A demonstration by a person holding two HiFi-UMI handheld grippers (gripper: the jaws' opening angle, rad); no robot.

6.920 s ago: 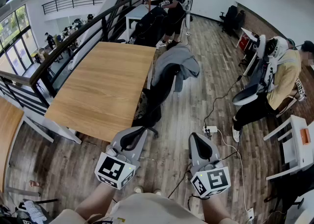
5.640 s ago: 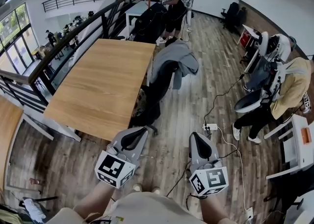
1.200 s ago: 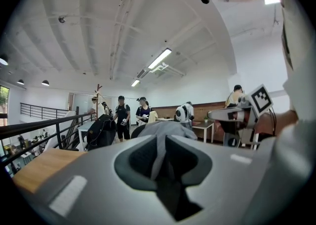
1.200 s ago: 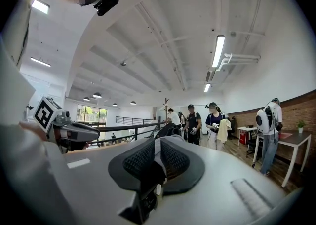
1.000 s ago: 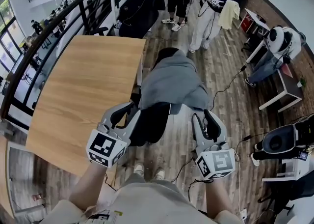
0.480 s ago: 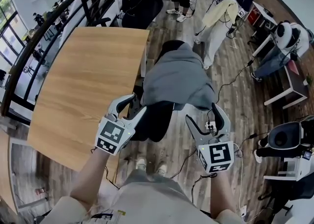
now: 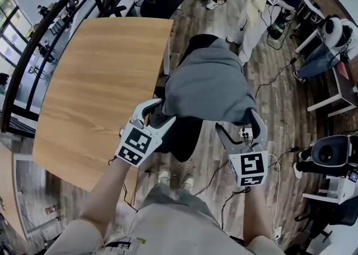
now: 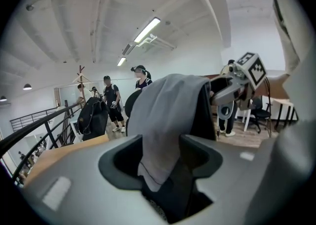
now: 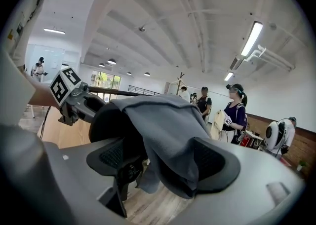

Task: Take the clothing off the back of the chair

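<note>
Table (image 7: 100, 80) edge beside chair (image 7: 182, 136); L tongs (image 7: 159, 113), R tongs (image 7: 238, 122) opening astride grey garment (image 7: 210, 86) hem.

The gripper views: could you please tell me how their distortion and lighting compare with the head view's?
Left gripper view: round fisheye frame, black corners, the grey cloth garment crisp at centre. Right gripper view: same frame, the long ceiling strip light blown out. Head view: the light wooden table has bowed edges.

No lettering, brand or number was legible; the left marker cube (image 7: 137, 144) and the right marker cube (image 7: 247, 168), low in the frame, bore only black-and-white square patterns.
</note>
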